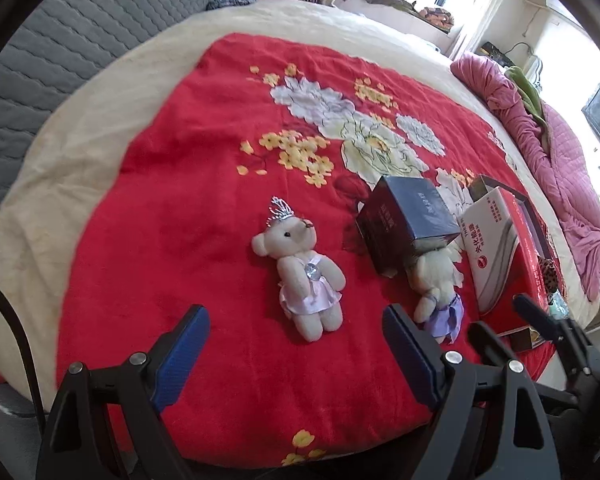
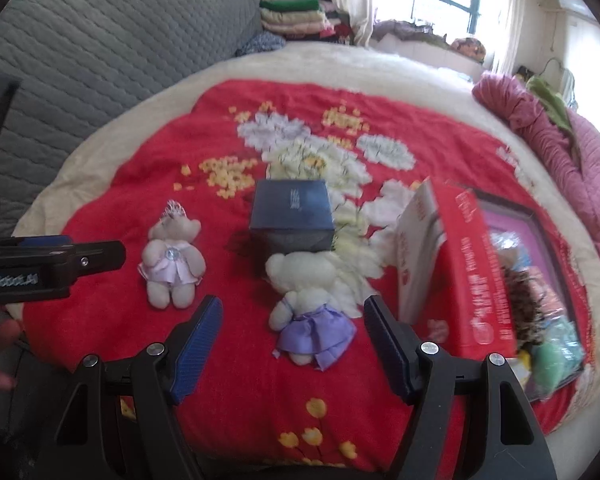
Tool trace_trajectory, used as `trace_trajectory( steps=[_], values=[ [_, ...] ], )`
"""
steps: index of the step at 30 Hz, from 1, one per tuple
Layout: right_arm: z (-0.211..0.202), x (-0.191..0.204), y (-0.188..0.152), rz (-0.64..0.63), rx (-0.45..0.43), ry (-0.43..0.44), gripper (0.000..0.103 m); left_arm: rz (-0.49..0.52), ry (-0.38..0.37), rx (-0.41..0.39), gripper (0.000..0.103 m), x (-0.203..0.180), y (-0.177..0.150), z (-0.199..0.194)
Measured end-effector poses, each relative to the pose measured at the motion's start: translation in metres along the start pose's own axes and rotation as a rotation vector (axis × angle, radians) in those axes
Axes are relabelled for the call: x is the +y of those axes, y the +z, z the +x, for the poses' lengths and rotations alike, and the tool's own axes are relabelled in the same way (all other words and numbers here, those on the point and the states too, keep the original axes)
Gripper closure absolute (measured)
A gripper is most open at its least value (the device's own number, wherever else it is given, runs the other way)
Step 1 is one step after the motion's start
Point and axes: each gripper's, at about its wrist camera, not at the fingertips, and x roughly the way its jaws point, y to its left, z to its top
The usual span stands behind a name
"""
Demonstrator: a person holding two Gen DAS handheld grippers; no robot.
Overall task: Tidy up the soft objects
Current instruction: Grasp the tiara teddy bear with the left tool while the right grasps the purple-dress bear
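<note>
crowned bear [image 1: 298, 268] on blanket [image 1: 180, 208], left of second bear [image 2: 310, 312]; box [image 2: 292, 216] behind it

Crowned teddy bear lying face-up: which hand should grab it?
Left. The crowned teddy bear lies just ahead of the open left gripper; the right gripper faces the purple-skirted bear instead.

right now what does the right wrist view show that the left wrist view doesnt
Only the right wrist view: the open box's contents and the purple-dressed bear's whole back.
Only the left wrist view: the crowned bear's face sharply, and the right tool at the lower right.
Both: two bears, the dark box, the red carton, the red blanket, and both tools open, left tool empty.
</note>
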Motion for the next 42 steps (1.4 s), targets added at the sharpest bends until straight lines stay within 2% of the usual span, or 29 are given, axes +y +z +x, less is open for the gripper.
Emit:
trace_trajectory(
  steps=[9,13,19,20,21,24,28,34,38,42],
  values=[
    [0.066,-0.01,-0.006,0.031,0.133,-0.023,0.029,-0.077,-0.006,0.098,0.015,0.006,0.019,0.063],
    [0.083,-0.015,-0.006,0.034,0.152,-0.031,0.029,-0.111,-0.013,0.136,0.015,0.008,0.021,0.089],
    [0.101,-0.023,-0.004,0.044,0.169,-0.048,0.029,-0.112,0.037,0.153,0.013,0.005,0.024,0.109],
    [0.102,-0.022,-0.004,0.033,0.168,-0.05,0.033,-0.11,0.047,0.152,0.012,0.004,0.024,0.111],
    [0.103,-0.022,-0.004,0.028,0.169,-0.05,0.043,-0.101,0.058,0.152,0.012,0.002,0.025,0.113],
    [0.103,-0.021,-0.005,0.03,0.168,-0.053,0.049,-0.029,0.131,0.176,0.011,-0.01,0.025,0.124],
    [0.089,-0.022,-0.005,0.025,0.126,-0.036,0.053,0.022,0.196,0.152,0.011,-0.021,0.022,0.125],
    [0.056,-0.026,0.002,0.045,0.039,-0.002,0.053,0.017,0.191,0.098,0.027,-0.017,0.023,0.115],
    [0.046,-0.02,-0.001,0.044,0.033,0.016,0.053,0.015,0.161,0.089,0.042,-0.017,0.023,0.106],
    [0.036,-0.017,-0.002,0.053,0.022,0.025,0.053,0.021,0.155,0.069,0.047,-0.019,0.018,0.092]
  ],
)
